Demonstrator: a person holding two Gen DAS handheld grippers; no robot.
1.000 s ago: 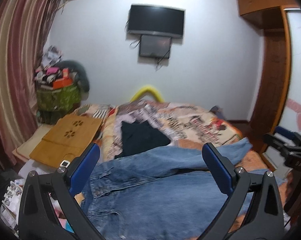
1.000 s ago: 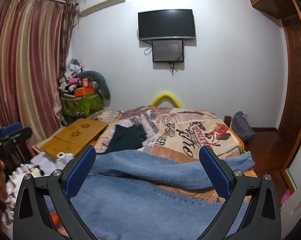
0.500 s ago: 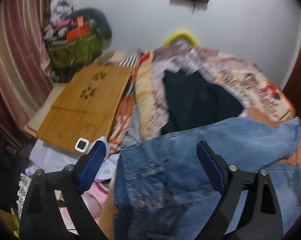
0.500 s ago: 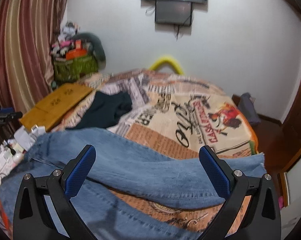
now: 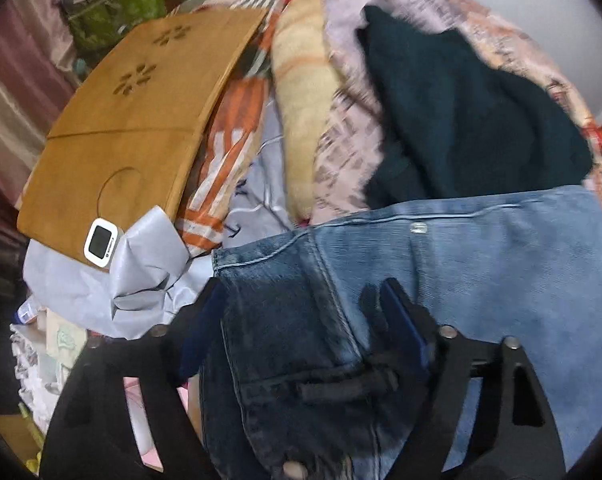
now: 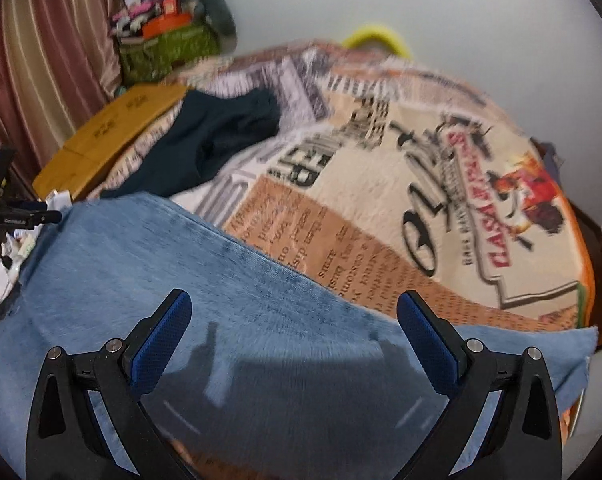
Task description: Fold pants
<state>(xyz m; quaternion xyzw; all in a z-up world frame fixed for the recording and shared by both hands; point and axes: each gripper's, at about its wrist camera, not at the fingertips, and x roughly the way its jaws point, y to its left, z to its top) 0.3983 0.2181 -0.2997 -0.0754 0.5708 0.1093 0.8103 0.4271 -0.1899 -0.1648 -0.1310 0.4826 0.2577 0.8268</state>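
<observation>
I see the bed (image 6: 441,184) filling most of both views, covered by a printed blanket (image 6: 381,216) with newspaper-style lettering. Across its near edge lie the jeans (image 6: 229,320) — pale blue denim spread flat under my right gripper (image 6: 293,340), with the darker waistband end and a pocket under my left gripper (image 5: 301,320). A dark teal garment (image 5: 461,120) sits crumpled on the blanket beyond the jeans, not touching my tools. Off the bed's side rests a wooden lap tray (image 5: 141,120), and a small white timer (image 5: 101,242) lies at its near corner beside a grey cloth (image 5: 149,264). My right gripper stands wide, both blue pads above the denim with nothing clamped. My left gripper's jaws have just been closing — the waistband corner sits between them, one finger outside the edge; I cannot tell whether the pads press yet.
</observation>
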